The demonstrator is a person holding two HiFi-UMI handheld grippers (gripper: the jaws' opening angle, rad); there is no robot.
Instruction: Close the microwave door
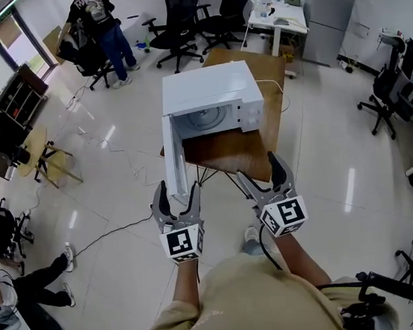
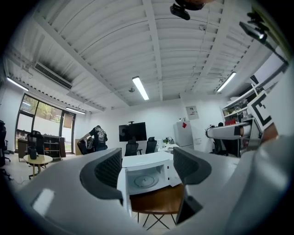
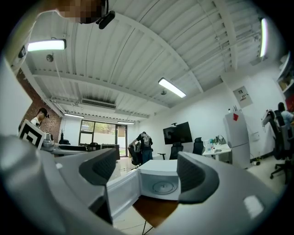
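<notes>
A white microwave point(image 1: 212, 100) sits on a brown wooden table point(image 1: 234, 151), its cavity and glass turntable point(image 2: 146, 180) exposed. Its door point(image 1: 174, 160) hangs swung fully open on the left side, edge toward me. My left gripper point(image 1: 176, 199) is open and empty, just short of the door's near edge. To the right, my right gripper point(image 1: 264, 178) is open too, over the table's near corner. Both gripper views look straight at the microwave point(image 3: 161, 180), with the open door point(image 3: 122, 193) at left and nothing between either pair of jaws.
A white cable point(image 1: 275, 88) trails from the microwave across the table. Black office chairs point(image 1: 181, 27) and a white desk point(image 1: 276, 13) stand at the back, with a person point(image 1: 103, 26) at far left. A cable point(image 1: 119, 228) lies on the glossy floor.
</notes>
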